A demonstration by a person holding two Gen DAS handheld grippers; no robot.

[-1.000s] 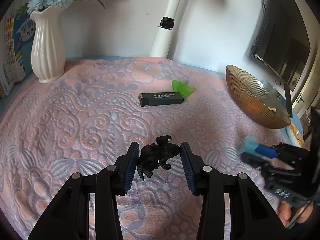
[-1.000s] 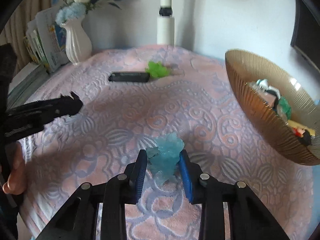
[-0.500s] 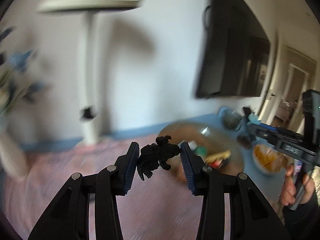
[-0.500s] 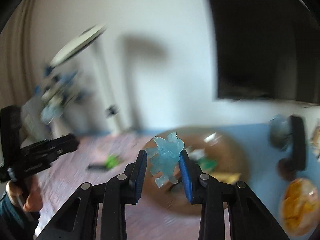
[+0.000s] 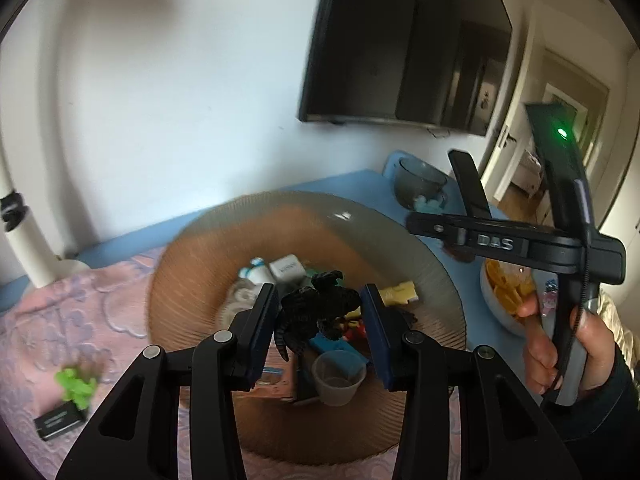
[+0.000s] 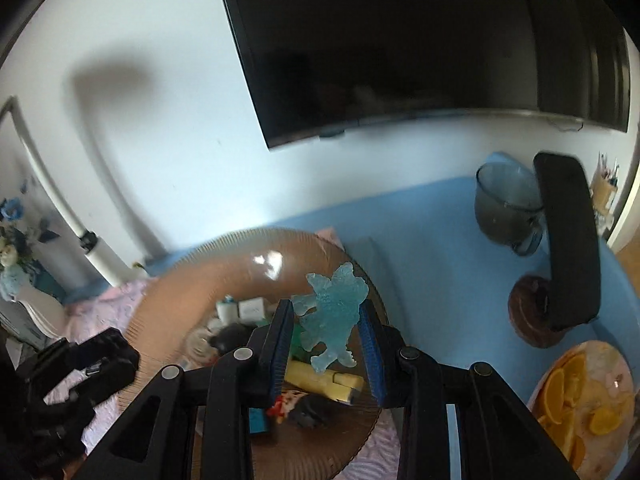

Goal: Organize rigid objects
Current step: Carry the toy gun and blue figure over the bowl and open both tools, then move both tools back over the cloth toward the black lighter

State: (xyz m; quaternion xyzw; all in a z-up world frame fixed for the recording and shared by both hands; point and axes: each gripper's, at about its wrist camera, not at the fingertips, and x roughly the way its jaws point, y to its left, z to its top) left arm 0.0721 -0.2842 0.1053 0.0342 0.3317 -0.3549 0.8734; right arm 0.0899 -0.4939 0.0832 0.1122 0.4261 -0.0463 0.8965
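My left gripper (image 5: 320, 312) is shut on a black dragon figure (image 5: 316, 312) and holds it above the brown ribbed bowl (image 5: 192, 276). My right gripper (image 6: 326, 328) is shut on a pale blue translucent figure (image 6: 332, 316) and holds it above the same bowl (image 6: 172, 300). The bowl holds several small items, among them a clear cup (image 5: 338, 376), a yellow piece (image 6: 320, 378) and a white block (image 5: 286, 268). The right gripper's body (image 5: 520, 244) shows at the right of the left wrist view.
A green toy (image 5: 76, 386) and a black lighter (image 5: 60, 426) lie on the pink cloth at left. A dish of orange slices (image 6: 584, 404), a dark glass cup (image 6: 504, 204) and a black stand (image 6: 568, 248) sit on the blue surface at right. A TV (image 6: 420, 40) hangs on the wall.
Both grippers lifted their figures off the pink cloth and swung right, to above the brown bowl. Both stayed shut on their figures.
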